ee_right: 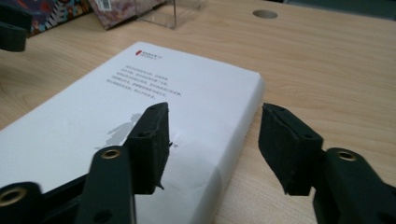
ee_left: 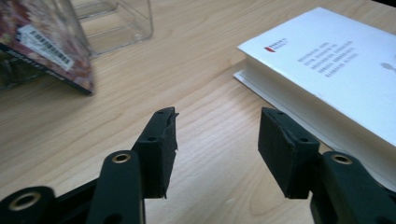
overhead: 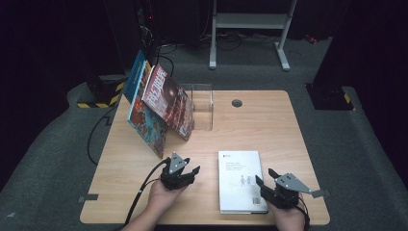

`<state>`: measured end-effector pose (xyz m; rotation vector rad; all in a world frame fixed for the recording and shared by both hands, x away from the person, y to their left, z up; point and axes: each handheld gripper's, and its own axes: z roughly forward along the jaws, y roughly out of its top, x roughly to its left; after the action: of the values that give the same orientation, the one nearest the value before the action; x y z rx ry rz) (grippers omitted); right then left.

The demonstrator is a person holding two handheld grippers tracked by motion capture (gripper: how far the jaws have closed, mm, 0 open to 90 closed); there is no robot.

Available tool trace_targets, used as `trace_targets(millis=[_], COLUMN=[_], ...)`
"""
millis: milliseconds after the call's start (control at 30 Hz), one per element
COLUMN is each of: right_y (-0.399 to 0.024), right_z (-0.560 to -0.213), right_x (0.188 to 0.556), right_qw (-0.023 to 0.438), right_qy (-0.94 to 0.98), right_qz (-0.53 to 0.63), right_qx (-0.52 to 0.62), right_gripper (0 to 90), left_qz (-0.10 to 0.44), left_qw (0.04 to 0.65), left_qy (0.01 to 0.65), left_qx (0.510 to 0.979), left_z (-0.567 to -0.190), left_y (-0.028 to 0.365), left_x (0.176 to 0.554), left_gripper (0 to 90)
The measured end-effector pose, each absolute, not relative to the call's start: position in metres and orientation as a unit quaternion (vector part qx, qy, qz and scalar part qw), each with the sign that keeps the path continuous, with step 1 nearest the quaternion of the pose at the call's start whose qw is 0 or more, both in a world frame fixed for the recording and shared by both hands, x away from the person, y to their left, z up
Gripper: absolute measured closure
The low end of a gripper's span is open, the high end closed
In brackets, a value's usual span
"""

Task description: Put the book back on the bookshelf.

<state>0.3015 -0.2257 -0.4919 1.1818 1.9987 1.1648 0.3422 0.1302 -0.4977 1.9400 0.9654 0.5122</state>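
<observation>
White book (overhead: 242,180) lies flat on the table (overhead: 269,125); its near right corner is hidden under the right gripper (overhead: 270,185), whose spread jaws straddle that edge unpressed. Left of the book, the left gripper (overhead: 185,169) gapes over bare wood.

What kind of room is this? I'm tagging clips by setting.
Probably a lab or recording studio: a lone wooden table on grey carpet, dark surroundings, cables and a metal stand behind.
</observation>
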Motion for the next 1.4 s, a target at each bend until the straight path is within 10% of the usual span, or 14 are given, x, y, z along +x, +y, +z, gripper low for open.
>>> trace_targets(millis=[300, 1400], right_y=[-0.219, -0.144], right_z=[-0.498, -0.501], right_x=[0.301, 0.304], right_qw=[0.212, 0.162], right_qy=[0.766, 0.772], right_qz=[0.382, 0.385], right_qx=[0.472, 0.48], right_gripper=[15.3, 13.5], left_qz=[0.138, 0.117], left_qw=[0.47, 0.483], left_qy=[0.413, 0.394], left_qx=[0.767, 0.773], left_z=[-0.506, -0.506], left_y=[0.128, 0.12], left_x=[0.34, 0.332], left_gripper=[34.6, 28.1])
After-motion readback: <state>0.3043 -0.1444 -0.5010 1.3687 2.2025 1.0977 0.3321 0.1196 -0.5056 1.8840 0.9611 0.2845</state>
